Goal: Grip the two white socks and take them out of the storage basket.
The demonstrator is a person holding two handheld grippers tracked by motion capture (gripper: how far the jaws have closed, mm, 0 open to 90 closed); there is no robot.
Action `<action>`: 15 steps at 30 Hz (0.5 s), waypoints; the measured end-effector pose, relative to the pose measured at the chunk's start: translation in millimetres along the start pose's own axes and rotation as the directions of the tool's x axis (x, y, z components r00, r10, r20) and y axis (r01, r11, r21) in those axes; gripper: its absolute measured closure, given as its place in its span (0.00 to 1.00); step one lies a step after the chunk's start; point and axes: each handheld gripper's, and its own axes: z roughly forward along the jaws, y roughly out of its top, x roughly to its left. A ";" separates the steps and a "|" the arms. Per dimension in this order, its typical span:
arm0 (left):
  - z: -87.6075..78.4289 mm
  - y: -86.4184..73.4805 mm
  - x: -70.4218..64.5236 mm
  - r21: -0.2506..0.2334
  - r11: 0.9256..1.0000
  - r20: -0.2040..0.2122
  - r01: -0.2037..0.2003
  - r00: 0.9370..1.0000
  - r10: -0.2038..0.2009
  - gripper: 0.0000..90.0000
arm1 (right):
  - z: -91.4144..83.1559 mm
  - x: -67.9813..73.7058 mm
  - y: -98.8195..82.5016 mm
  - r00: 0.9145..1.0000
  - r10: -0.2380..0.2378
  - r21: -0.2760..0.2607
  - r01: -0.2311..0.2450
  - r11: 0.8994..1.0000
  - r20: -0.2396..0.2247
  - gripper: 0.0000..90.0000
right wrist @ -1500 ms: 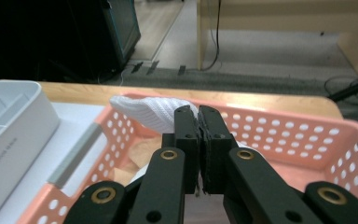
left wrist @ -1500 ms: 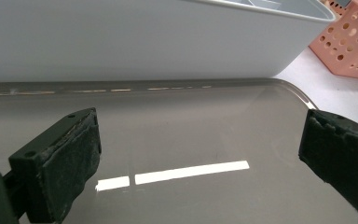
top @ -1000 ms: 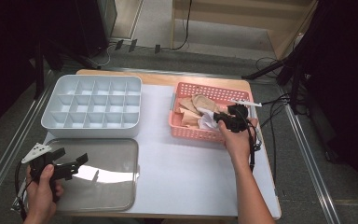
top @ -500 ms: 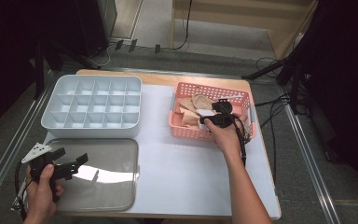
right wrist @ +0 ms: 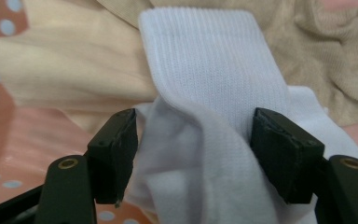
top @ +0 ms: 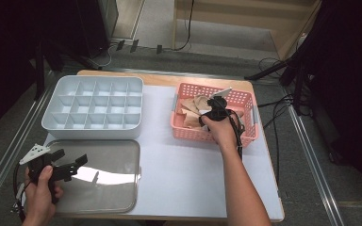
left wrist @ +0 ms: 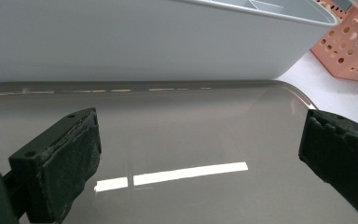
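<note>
1. The white sock (right wrist: 214, 93) lies in the pink basket (top: 250, 134) at the upper right of the high view, draped over a heap of beige socks (right wrist: 65, 70). In the right gripper view its ribbed cuff points to the top of the frame and its folded body bulges up between the two black jaws.

2. Your right gripper (top: 215, 107) has just been opening its jaws. They now straddle the sock's fold, one pad (right wrist: 121, 149) at the cloth's left edge and the other at its right; the cloth sits between them, but you have not pinched it.

3. Your left gripper (top: 68, 161) hangs at the lower left of the high view with its jaws spread wide and empty, over the clear lid (left wrist: 177, 135) that lies flat in front of the grey divided tray (top: 94, 108).

4. Risk: if you close now, the pads may catch only the top layer of the fold, and the sock could slip free as you lift, because the fabric is loose and thick.

5. Risk: the left pad sits close to the beige sock beneath, so a deep bite could drag a second sock out with the white one.

6. Risk: the basket is light and perforated; a snagged sock could tug it across the white table (top: 184, 179) toward the tray.
</note>
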 end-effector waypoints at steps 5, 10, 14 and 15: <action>-1.0 -0.1 0.0 -0.001 1.000 -0.001 0.001 1.000 -0.001 0.00 | -0.5 -3.4 2.5 1.000 -0.010 0.012 0.010 1.000 0.025 0.58; -1.0 -0.5 1.3 -0.001 1.000 0.001 0.006 1.000 -0.006 0.00 | -6.7 -18.0 -2.2 1.000 -0.001 -0.043 0.001 0.999 0.007 0.82; -1.2 -0.3 0.7 -0.001 1.000 0.000 0.004 1.000 -0.004 0.00 | -10.0 -26.9 -6.1 0.999 0.017 -0.074 -0.020 0.997 -0.038 0.88; -1.2 -0.2 0.7 -0.002 1.000 0.001 0.006 1.000 -0.006 0.00 | -10.7 -28.5 -7.0 0.999 0.011 -0.087 -0.015 0.996 -0.049 0.88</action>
